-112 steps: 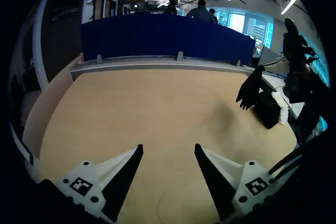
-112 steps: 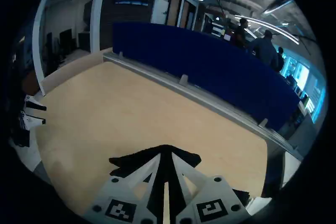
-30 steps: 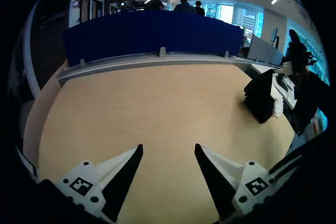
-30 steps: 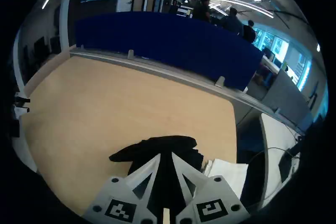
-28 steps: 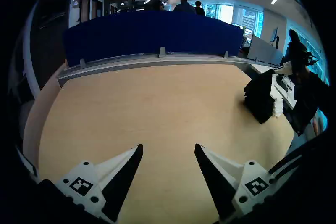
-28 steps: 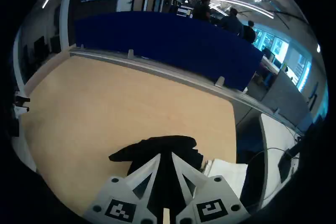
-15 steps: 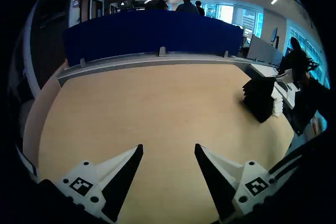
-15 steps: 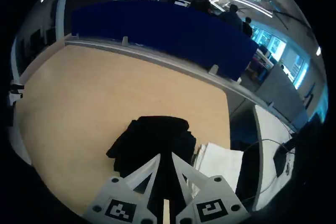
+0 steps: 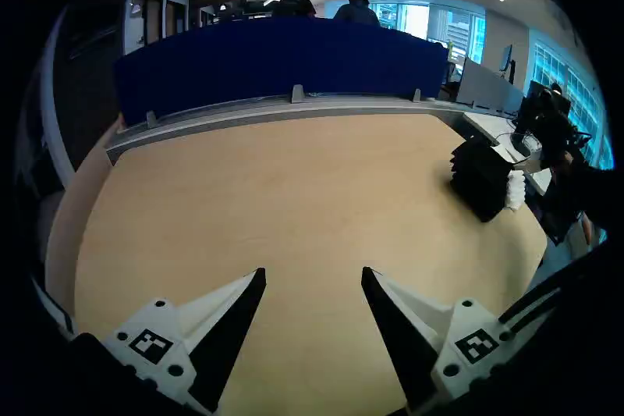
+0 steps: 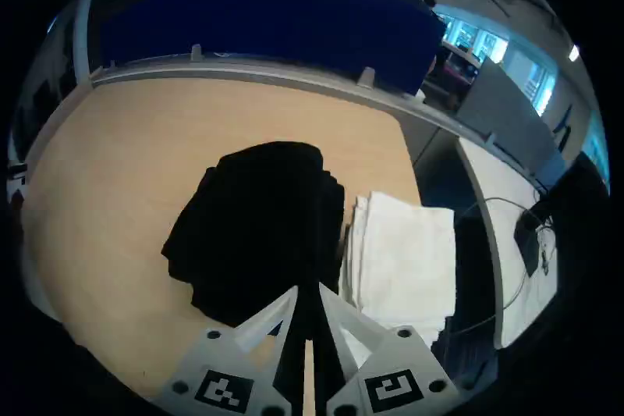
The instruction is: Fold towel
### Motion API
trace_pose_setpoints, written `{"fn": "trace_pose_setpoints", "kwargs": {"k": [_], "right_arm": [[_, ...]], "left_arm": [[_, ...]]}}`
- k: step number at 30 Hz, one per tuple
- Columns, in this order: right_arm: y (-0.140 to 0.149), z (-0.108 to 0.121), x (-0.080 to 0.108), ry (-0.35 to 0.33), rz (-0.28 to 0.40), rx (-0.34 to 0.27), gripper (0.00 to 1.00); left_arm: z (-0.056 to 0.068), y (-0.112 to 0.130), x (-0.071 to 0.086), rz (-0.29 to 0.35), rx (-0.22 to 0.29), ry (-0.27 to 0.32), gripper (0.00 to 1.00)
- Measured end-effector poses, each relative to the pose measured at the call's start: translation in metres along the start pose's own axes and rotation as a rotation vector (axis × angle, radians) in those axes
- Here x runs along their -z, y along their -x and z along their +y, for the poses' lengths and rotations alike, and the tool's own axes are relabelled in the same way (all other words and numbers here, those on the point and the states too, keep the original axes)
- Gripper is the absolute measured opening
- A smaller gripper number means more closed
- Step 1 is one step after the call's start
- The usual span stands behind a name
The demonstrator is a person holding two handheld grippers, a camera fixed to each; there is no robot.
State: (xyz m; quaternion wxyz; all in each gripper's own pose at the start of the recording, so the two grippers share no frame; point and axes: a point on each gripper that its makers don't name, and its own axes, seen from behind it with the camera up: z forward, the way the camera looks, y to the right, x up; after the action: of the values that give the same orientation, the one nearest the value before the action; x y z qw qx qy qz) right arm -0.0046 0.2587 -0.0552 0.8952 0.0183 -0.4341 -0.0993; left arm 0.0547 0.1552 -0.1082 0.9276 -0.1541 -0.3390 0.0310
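Left gripper view: the left gripper (image 9: 312, 272) hangs over the bare wooden table (image 9: 273, 182) with its two fingers spread wide apart and nothing between them. At the table's far right edge we see the black towel (image 9: 480, 182) as a dark folded pile, with a stack of white towels (image 9: 515, 190) touching its outer side. A blue partition (image 9: 273, 53) on a grey rail closes the far side of the table, and people (image 9: 355, 6) stand behind it, cut off at the shoulders. Beyond the towels lies a dark shape that we cannot resolve at the rim of the picture. In the right gripper view, the right gripper (image 10: 308, 291) has its fingers drawn together on the near edge of the black towel (image 10: 257, 221); dark cloth fills the narrow slit between them. The towel lies rumpled on the table (image 10: 101, 182), its outline uneven, and we cannot count its layers, since the fabric shows no detail. The white towels (image 10: 405, 252) sit just beside it on the right, at the table's corner, their near end hidden behind the right finger. Past the corner stands a neighbouring desk (image 10: 499, 182) carrying a thin cable (image 10: 503, 209). The blue partition (image 10: 273, 18) again bounds the far side.
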Motion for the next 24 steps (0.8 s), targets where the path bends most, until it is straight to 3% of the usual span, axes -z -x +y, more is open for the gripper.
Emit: {"fn": "trace_pose_setpoints", "kwargs": {"k": [11, 24], "right_arm": [[0.032, -0.005, -0.017, 0.005, -0.021, -0.101, 0.03], [0.044, -0.007, -0.029, 0.009, -0.038, -0.153, 0.03]], "left_arm": [[0.007, -0.002, 0.001, -0.006, -0.024, 0.002, 0.91], [0.006, -0.005, 0.0, -0.008, -0.024, -0.005, 0.91]]}}
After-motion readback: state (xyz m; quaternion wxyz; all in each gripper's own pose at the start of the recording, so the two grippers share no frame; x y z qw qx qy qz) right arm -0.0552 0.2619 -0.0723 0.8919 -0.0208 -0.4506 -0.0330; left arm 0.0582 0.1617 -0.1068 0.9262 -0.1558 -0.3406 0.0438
